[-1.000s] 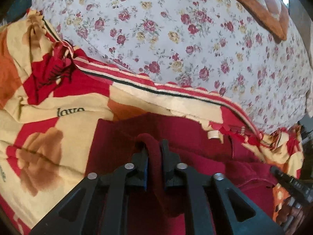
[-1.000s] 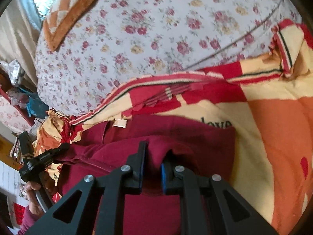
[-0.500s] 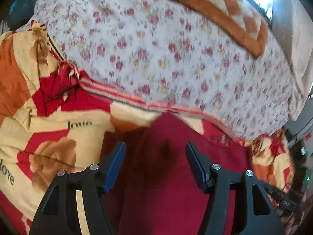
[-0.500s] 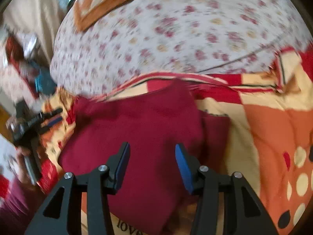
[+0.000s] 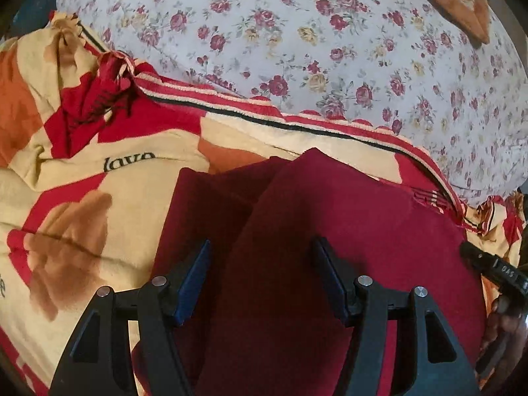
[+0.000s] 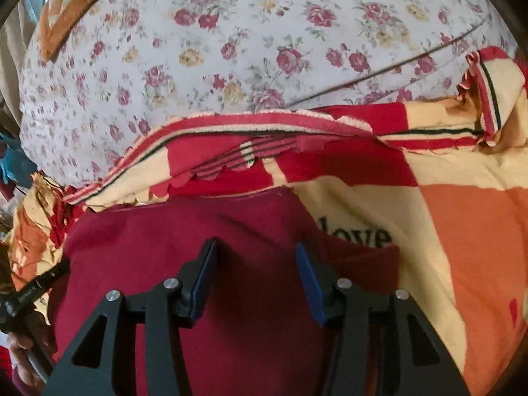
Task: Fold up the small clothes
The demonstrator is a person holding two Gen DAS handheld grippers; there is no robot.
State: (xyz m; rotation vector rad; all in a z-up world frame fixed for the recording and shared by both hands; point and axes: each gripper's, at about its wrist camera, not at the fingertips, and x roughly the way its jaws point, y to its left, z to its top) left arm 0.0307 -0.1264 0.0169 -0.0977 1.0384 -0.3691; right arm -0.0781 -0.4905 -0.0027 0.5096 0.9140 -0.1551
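A dark red garment [image 5: 330,231] lies folded over on a red, cream and orange blanket [image 5: 82,198]. It also shows in the right wrist view [image 6: 198,241]. My left gripper [image 5: 260,247] is open and empty, held just above the garment, its blue pads apart. My right gripper [image 6: 255,247] is open and empty above the same garment near its far edge. The other gripper's tip shows at the right edge of the left wrist view [image 5: 495,270] and at the left edge of the right wrist view [image 6: 29,293].
A white floral bedsheet [image 5: 330,49] covers the bed beyond the blanket [image 6: 462,231]. An orange patterned pillow [image 5: 462,0] lies at the far corner. The blanket's striped hem [image 6: 264,125] runs just past the garment.
Both grippers were shut on folds of the red garment a second ago. They have opened and let it go, and the garment now lies folded flat on the blanket.
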